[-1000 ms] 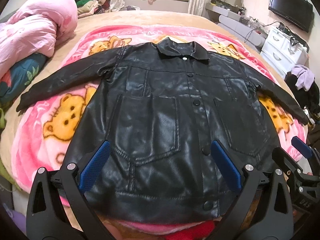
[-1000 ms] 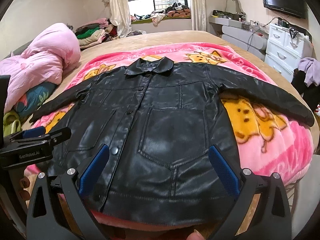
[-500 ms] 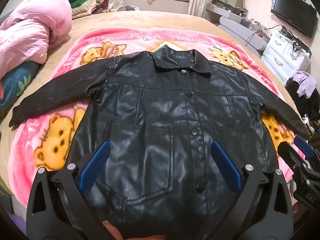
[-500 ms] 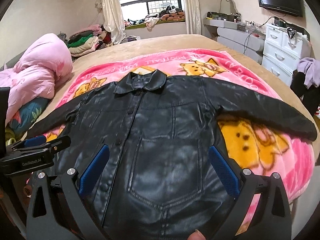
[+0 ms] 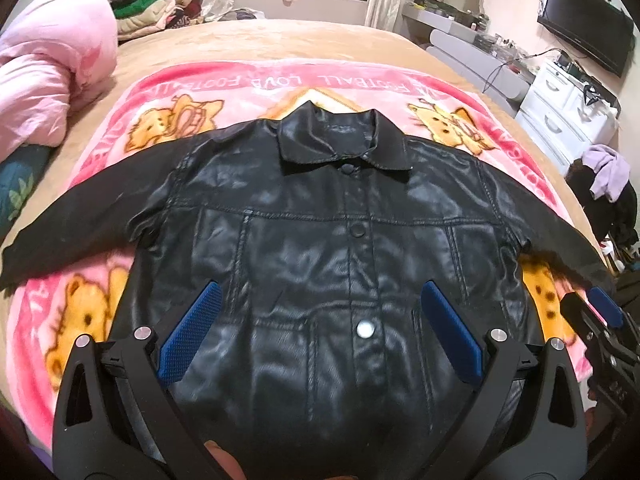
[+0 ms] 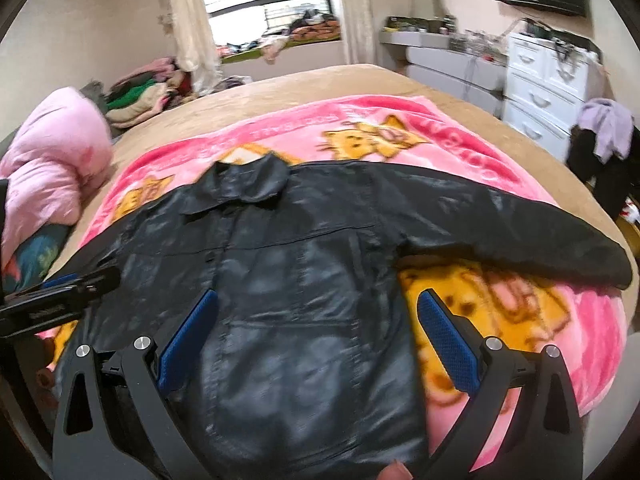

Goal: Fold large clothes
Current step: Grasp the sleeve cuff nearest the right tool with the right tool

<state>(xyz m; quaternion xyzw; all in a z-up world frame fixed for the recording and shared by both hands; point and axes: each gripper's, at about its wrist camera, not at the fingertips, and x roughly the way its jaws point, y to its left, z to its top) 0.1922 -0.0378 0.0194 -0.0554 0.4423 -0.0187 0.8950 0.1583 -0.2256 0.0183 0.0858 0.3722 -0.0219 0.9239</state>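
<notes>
Both tools have advanced up the jacket (image 5: 320, 248), left tool (image 5: 320, 336) and right tool (image 6: 316, 340) gaping, empty; jacket spread flat for folding.

Open tan bedspread (image 5: 320, 40) beyond the collar of the black leather jacket (image 5: 320, 240), free for passage. Blocked at left by a bunched pink quilt (image 5: 48, 72); crowded at right by white drawers (image 6: 548, 80) near the bed edge.

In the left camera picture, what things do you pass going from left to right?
Pink quilt → black jacket on the pink cartoon blanket → right gripper → white drawers → TV.
</notes>
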